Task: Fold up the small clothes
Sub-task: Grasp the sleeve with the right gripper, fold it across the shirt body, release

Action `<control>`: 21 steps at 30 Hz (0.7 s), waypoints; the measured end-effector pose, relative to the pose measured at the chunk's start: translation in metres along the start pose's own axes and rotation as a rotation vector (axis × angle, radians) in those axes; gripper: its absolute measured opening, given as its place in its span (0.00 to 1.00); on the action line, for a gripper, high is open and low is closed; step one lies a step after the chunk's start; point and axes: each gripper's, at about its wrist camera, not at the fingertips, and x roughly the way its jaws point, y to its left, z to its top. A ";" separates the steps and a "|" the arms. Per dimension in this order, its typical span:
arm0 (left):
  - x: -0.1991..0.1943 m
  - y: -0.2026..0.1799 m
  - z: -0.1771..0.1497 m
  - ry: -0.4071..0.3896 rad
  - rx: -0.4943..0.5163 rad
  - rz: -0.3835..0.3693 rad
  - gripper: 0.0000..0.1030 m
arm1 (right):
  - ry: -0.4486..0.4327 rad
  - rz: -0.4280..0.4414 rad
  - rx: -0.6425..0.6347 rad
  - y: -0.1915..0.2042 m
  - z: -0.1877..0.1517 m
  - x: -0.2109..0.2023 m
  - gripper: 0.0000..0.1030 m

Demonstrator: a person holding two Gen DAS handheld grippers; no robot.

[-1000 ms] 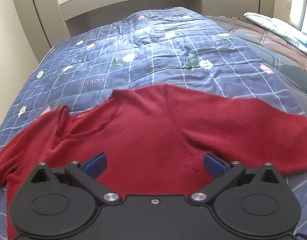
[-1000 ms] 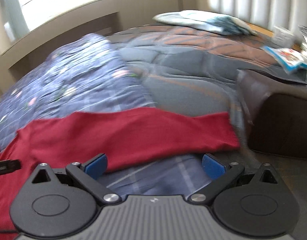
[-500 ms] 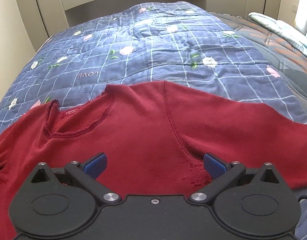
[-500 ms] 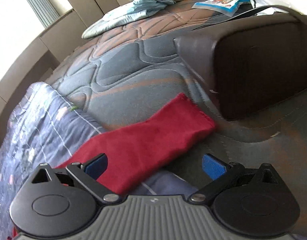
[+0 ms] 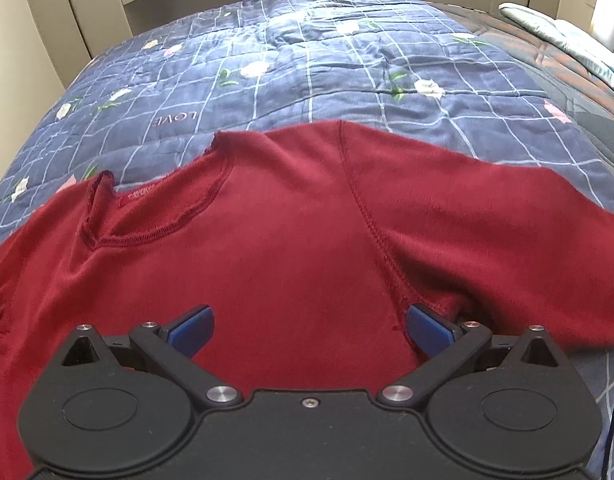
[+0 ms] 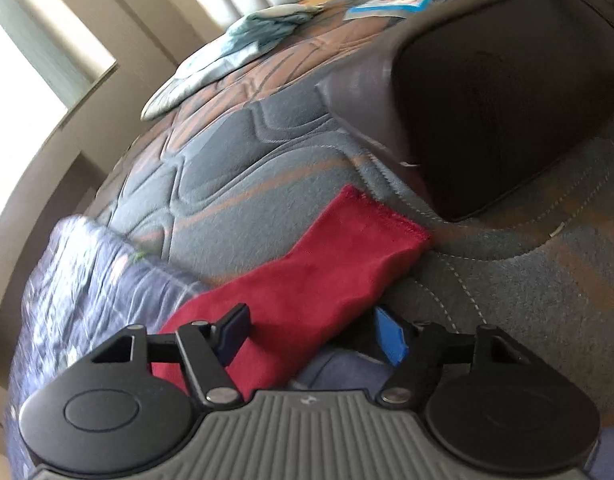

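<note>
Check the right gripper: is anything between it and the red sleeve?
Nothing visible. The right gripper, whose jaws have just been closing, already straddles the sleeve; the dark cushion sits beyond the cuff, out of the way.

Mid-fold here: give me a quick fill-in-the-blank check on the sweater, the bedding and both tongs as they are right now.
1. The sweater spread on the bed is dark ____.
2. The word printed on the blue floral quilt reads ____.
3. The right tongs straddle the sweater's ____, their jaws having just been closing.
4. The left tongs stand ____ over the sweater's body.

Missing words: red; LOVE; sleeve; open
</note>
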 end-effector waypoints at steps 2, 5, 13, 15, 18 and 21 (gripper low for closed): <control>0.000 0.004 -0.002 0.007 -0.006 -0.012 0.99 | -0.007 0.000 0.051 -0.007 0.006 0.003 0.58; -0.002 0.010 -0.003 0.025 -0.014 -0.010 0.99 | -0.011 -0.014 0.107 -0.014 0.013 0.009 0.30; -0.028 0.033 0.001 -0.002 -0.033 0.002 0.99 | -0.097 0.017 -0.145 0.032 0.015 -0.012 0.06; -0.036 0.044 0.004 -0.021 -0.056 0.000 0.99 | -0.129 0.076 -0.277 0.061 0.011 -0.025 0.06; -0.046 0.065 0.008 -0.043 -0.112 -0.006 0.99 | -0.156 0.201 -0.464 0.114 0.002 -0.046 0.06; -0.057 0.090 0.013 -0.061 -0.171 0.001 0.99 | -0.158 0.363 -0.638 0.172 -0.017 -0.069 0.06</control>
